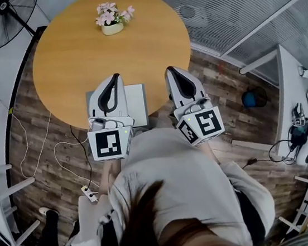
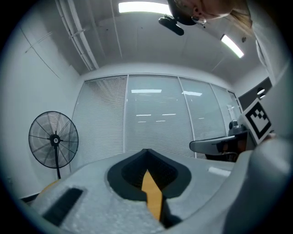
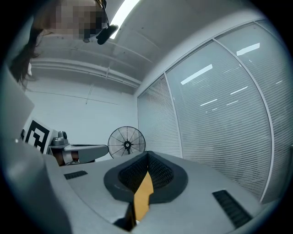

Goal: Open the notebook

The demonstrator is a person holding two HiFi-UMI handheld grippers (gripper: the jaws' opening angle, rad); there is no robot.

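Person: right under the head camera, so you mostly get hair and a light shirt [image 1: 179,184], with both arms held out front.
Left gripper [image 1: 116,76]: jaws pressed together, nothing between them. Its own view shows only a thin orange sliver of tabletop in the slot behind the tips. It's level, pointing out over the table.
Right gripper [image 1: 169,69]: same deal, jaws closed and empty, with the same sliver of orange in the slot. It's level and sits alongside the left one, the two a bit apart.
Marker cubes: one on the back end of each gripper, close to the person's chest.
Notebook [image 1: 136,101]: flat light grey rectangle on the table near the person's edge. The left gripper covers its left part in the head view, the right gripper is off to its right, and neither set of jaws is on it. Can't tell the gap between the left gripper and the cover.
Table [image 1: 72,57]: round, wooden top, mostly bare.
Floor: dark wood planks, with white cables and a power strip [image 1: 89,194] off to the person's left.
Flower pot [image 1: 111,19]: small pale pot of pink flowers at the far side of the table, well away from the notebook.
Fan [image 1: 0,21]: black standing fan past the table on the left. Both gripper views pick it up too.
Blinds [image 2: 155,119]: closed slats over glass panels along the far wall.
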